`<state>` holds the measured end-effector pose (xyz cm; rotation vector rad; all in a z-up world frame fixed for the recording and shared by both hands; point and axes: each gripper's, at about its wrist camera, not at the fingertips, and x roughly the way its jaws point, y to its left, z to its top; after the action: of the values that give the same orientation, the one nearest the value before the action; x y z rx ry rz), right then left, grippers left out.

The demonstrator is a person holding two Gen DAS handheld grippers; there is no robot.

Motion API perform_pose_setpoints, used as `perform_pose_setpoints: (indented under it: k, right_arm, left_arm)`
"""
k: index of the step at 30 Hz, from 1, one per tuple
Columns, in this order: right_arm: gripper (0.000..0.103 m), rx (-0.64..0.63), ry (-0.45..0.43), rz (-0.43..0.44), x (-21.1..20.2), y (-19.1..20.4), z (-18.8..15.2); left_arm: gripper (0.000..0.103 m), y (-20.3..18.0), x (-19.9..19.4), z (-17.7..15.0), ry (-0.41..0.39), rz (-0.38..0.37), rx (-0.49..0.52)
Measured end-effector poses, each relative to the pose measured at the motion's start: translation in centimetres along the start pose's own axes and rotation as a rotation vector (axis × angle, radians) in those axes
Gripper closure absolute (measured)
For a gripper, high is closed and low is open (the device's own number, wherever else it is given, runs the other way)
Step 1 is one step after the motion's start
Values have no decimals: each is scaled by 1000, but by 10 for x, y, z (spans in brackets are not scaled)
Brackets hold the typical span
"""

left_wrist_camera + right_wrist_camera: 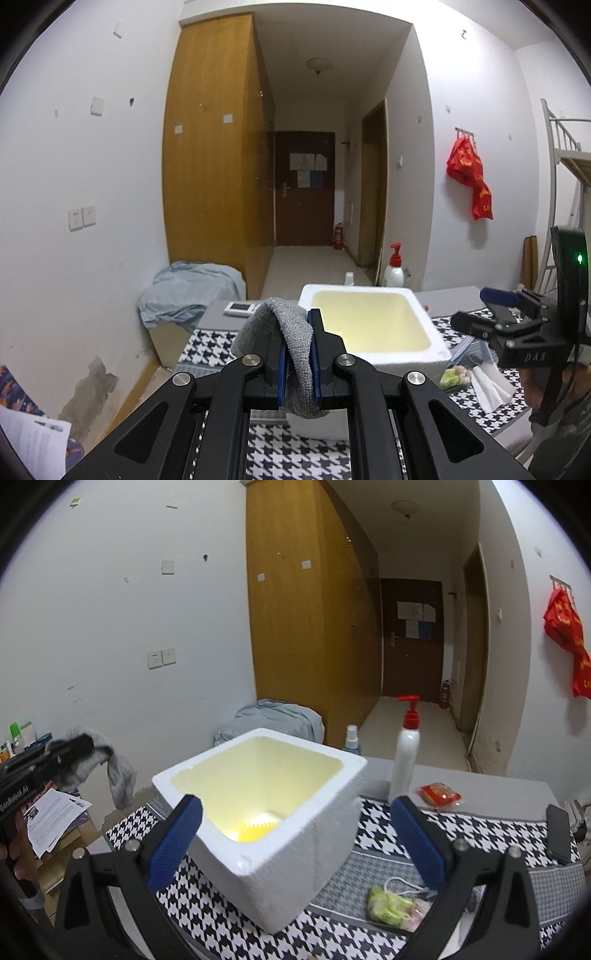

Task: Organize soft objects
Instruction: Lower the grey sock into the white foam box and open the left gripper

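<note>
White walls are enclosing a small room with a tall wooden wardrobe (218,147) and a dark door (304,188) at the far end of a corridor. Nearer, a black-and-white houndstooth cloth (461,834) is covering a grey table (480,779).

On that cloth a white foam box with a yellowish inside (266,812) is standing open. The left gripper (298,354) is hovering just left of it, its blue pads pressed together and pinching a grey knitted sock (295,339), which is draping over the top of the jaws and hanging down below them. In the right wrist view the sock (118,771) is dangling in the air, left of the box and above the table's edge.

The right gripper (295,838) is standing with its jaws spread wide on either side of the box's near corner, its pads apart from the foam and nothing between them but the box.

Beyond the box a white pump bottle with a red top (406,749) is standing upright, a small red packet (439,795) lying just right of it. A clear bag of green and pink items (399,908) is lying near the right finger.
</note>
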<state>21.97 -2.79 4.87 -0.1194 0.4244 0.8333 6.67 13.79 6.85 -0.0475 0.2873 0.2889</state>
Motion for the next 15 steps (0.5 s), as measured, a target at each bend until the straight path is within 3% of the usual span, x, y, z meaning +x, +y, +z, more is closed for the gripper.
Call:
perform_pose_setpoints:
  k: [15]
  right_arm:
    - [0, 12, -2, -51, -28, -20, -27]
  left_arm:
    - [92, -38, 16, 33, -50, -119, 87]
